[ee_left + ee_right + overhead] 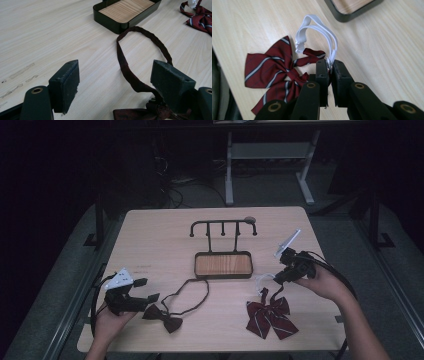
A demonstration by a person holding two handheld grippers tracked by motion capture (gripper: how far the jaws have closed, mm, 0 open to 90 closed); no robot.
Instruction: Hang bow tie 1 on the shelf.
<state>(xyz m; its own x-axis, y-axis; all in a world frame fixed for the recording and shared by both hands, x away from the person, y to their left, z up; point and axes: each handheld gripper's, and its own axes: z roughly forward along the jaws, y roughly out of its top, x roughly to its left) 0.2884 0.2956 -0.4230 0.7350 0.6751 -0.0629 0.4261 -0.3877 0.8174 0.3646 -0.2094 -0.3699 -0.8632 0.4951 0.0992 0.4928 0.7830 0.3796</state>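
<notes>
The right gripper [330, 65] had its jaws pressed together on the white elastic band [318, 30] of the striped red bow tie [274, 72], pinching it just above the knot. The band arched up in a loop from the pads, while the bow itself (dark red with pale stripes) lay spread on the table [150, 240] near the front edge, below the gripper in the high view.

The left gripper [113, 82] stood with its jaws wide apart, nothing pressed between them. The dark bow tie [140, 113] lay at the base of its right pad, and the tie's neck strap [130, 50] curved out in a loop between the pads toward the tray.

Beyond both ties, at the middle of the table, sat a black tray with a wooden floor [223, 265], and a black hook rack [223, 226] rose behind it.
</notes>
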